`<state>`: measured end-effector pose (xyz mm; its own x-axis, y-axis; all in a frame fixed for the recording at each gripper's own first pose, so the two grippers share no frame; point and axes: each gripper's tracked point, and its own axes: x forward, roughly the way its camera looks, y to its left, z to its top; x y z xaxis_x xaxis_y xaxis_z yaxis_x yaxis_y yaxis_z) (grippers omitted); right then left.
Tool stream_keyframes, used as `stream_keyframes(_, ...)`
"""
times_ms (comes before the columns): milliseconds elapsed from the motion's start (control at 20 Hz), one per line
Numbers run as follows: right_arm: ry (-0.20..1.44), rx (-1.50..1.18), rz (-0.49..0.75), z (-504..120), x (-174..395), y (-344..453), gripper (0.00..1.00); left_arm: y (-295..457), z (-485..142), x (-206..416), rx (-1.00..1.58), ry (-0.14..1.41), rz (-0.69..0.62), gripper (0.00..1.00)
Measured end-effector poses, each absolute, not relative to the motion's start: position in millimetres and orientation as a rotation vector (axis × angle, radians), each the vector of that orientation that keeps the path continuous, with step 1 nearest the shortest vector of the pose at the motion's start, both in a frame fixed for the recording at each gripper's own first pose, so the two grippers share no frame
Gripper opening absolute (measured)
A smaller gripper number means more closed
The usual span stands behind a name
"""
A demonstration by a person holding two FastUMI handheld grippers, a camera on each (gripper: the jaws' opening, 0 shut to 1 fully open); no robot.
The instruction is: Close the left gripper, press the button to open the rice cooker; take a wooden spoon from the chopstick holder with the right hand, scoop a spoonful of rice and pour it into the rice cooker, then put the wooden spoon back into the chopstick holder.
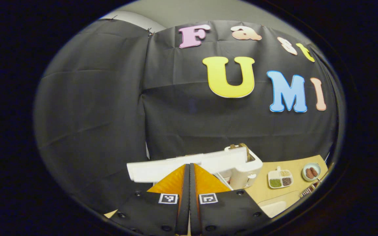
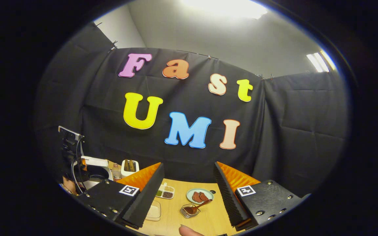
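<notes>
Left gripper pressed fully together, its two fingers meeting with nothing between, hovering just before the white plastic rice cooker; cooker lid lifted and seen edge-on as a long white slab in the left gripper view, so first step judged done: button pressed, cooker open. In the right gripper view the same cooker sitting far to the left with its dark inner pot exposed, a gripper on a cable standing in front of it.

Right gripper spread wide, holding nothing, raised above the table. Small white chopstick holder with brown handles poking up, just beside the cooker; whether one of them is the wanted spoon, cannot tell. A brown wooden spoon lying with its bowl in a small clear square container, well apart from the holder. Left to do, by judgement: taking a spoon, scooping rice, pouring into the pot, returning the spoon to the holder; none of it begun.

Light wooden tabletop; a white divided dish of grains and beans; a pale green plate with reddish-brown pieces; a clear shallow box near the front edge; a fingertip at the bottom rim. Black cloth wall behind; grey plaster wall and bright ceiling lights above.
</notes>
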<state>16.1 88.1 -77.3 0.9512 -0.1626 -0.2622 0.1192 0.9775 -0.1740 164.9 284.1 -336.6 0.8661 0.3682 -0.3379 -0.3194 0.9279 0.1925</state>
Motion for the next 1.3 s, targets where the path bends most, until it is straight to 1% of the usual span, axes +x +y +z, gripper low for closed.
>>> stream_keyframes(150, 0.284, -0.145, -0.135, -85.2, 13.7, 87.9, 0.93, 281.6, -326.1, 152.6, 0.127, 0.358, 0.345, 0.08)
stream_keyframes(300, 0.319, -0.1, -0.119, -100.6, 11.6, 86.8, 0.93, 284.7, -317.6, 138.3, 0.115, 0.348, 0.342, 0.1)
stream_keyframes(500, 0.334, 0.046, -0.066, -109.9, 16.3, 90.1, 0.93, 290.3, -314.9, 123.4, 0.118, 0.353, 0.359, 0.1)
stream_keyframes(600, 0.33, 0.045, -0.086, -121.7, 23.6, 70.2, 0.93, 290.7, -306.7, 119.8, 0.113, 0.343, 0.367, 0.1)
stream_keyframes(750, 0.349, 0.082, -0.04, -157.1, 28.2, 57.9, 0.94, 282.7, -296.0, 108.2, 0.098, 0.33, 0.373, 0.1)
stream_keyframes(900, 0.3, 0.164, -0.066, -177.1, 35.7, 22.3, 0.94, 268.9, -277.1, 93.3, 0.106, 0.289, 0.384, 0.11)
stream_keyframes(950, 0.311, 0.174, -0.068, -191.4, 37.1, 12.3, 0.94, 263.9, -267.9, 86.8, 0.11, 0.27, 0.393, 0.1)
stream_keyframes(1000, 0.328, 0.175, -0.056, -204.8, 39.2, 3.9, 0.95, 257.9, -260.3, 81.8, 0.116, 0.254, 0.406, 0.2)
stream_keyframes(1050, 0.334, 0.172, -0.049, -215.3, 42.9, -6.0, 0.97, 251.1, -251.8, 76.1, 0.121, 0.24, 0.418, 0.24)
stream_keyframes(1100, 0.338, 0.172, -0.04, -226.2, 47.0, -17.0, 0.98, 241.7, -244.0, 71.1, 0.125, 0.228, 0.424, 0.34)
stream_keyframes(1150, 0.357, 0.174, -0.026, -242.7, 51.8, -25.5, 0.98, 230.4, -238.4, 64.8, 0.13, 0.217, 0.435, 0.34)
stream_keyframes(1200, 0.378, 0.182, -0.002, -260.5, 53.8, -31.4, 0.98, 219.4, -231.7, 57.5, 0.132, 0.213, 0.446, 0.42)
stream_keyframes(1300, 0.359, 0.211, 0.03, -287.0, 64.7, -48.6, 0.98, 195.7, -218.8, 37.5, 0.117, 0.193, 0.472, 0.57)
